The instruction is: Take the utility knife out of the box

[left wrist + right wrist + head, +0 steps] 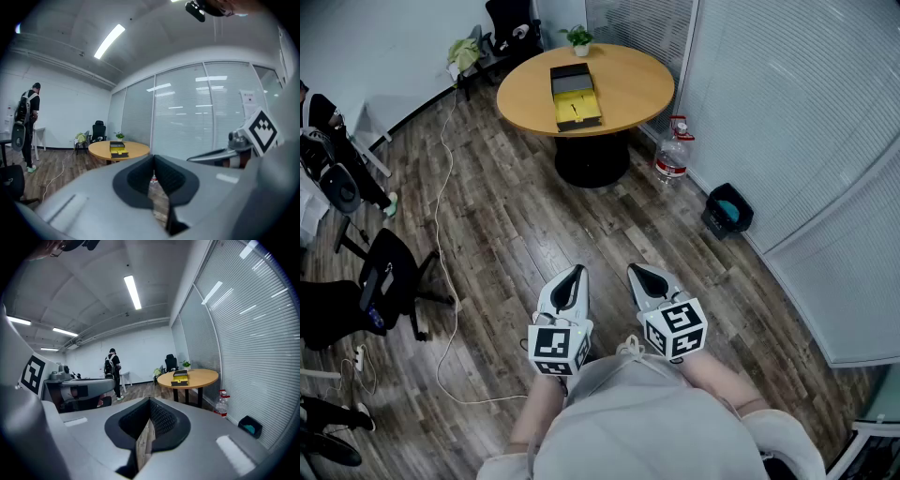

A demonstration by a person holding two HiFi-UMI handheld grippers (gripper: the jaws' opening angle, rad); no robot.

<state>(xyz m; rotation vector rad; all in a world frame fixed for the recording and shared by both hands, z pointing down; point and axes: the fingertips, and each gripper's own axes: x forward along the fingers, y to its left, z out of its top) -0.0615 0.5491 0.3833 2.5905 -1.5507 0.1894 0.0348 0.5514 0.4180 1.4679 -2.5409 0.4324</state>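
Note:
An open box (574,97) with a black lid and a yellow inside lies on a round wooden table (628,80) far ahead of me. The knife is too small to make out at this distance. My left gripper (574,275) and right gripper (639,274) are held side by side close to my body, over the wood floor, well short of the table. Both are shut and hold nothing. The left gripper view shows the box (118,150) beyond its closed jaws (153,161). In the right gripper view the box (180,377) sits to the right of the shut gripper (150,401).
A water bottle (672,155) and a black bin (728,209) stand by the glass wall on the right. Office chairs (389,281) and a floor cable (441,206) are on the left. A potted plant (579,39) sits at the table's far edge. A person with a backpack (112,366) stands at the back.

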